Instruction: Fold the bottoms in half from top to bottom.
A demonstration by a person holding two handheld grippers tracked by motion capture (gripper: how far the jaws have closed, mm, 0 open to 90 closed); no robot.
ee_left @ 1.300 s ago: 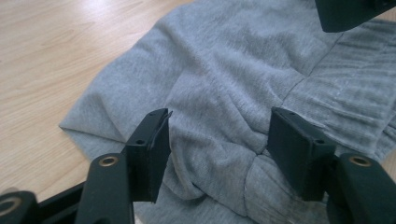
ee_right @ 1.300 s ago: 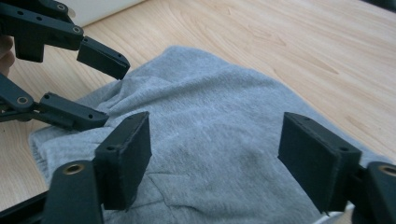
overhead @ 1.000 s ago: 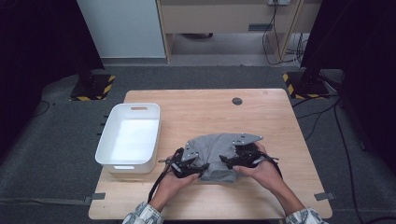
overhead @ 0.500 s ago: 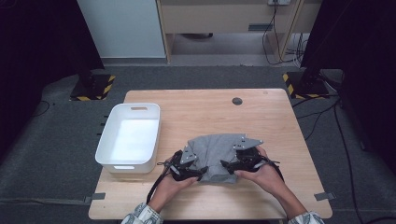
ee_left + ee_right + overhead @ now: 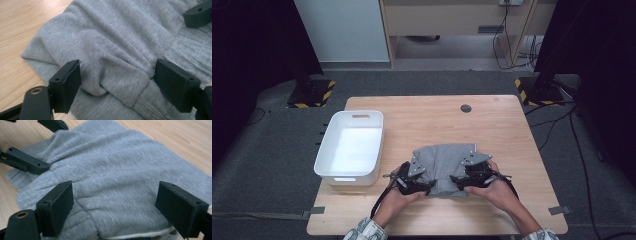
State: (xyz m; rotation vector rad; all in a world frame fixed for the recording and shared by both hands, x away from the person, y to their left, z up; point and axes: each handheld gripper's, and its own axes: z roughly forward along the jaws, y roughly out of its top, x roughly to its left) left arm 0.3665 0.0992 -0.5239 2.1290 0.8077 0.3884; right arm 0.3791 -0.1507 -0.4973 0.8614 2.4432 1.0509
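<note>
From the high view, the folded grey garment [image 5: 443,165] lies on the wooden table [image 5: 512,145], just right of the white plastic bin [image 5: 351,149], near the front edge. The left gripper [image 5: 428,186] and right gripper [image 5: 456,180] sit at its near edge, close together.

In the left gripper view, the jaws stand wide apart and have just been opening; a bunched fold of the garment [image 5: 117,75] lies between them, the pads not pressing it. The right gripper's jaw tip [image 5: 198,16] shows farther off, over the cloth.

In the right gripper view, the jaws also stand wide, straddling the garment's [image 5: 120,177] near hem without clamping it.

The fold looks just released. To finish it well, I'd lift both tools straight up so the pads don't drag the fold, then re-grip at the outer edges, well apart, to keep layers aligned.
</note>
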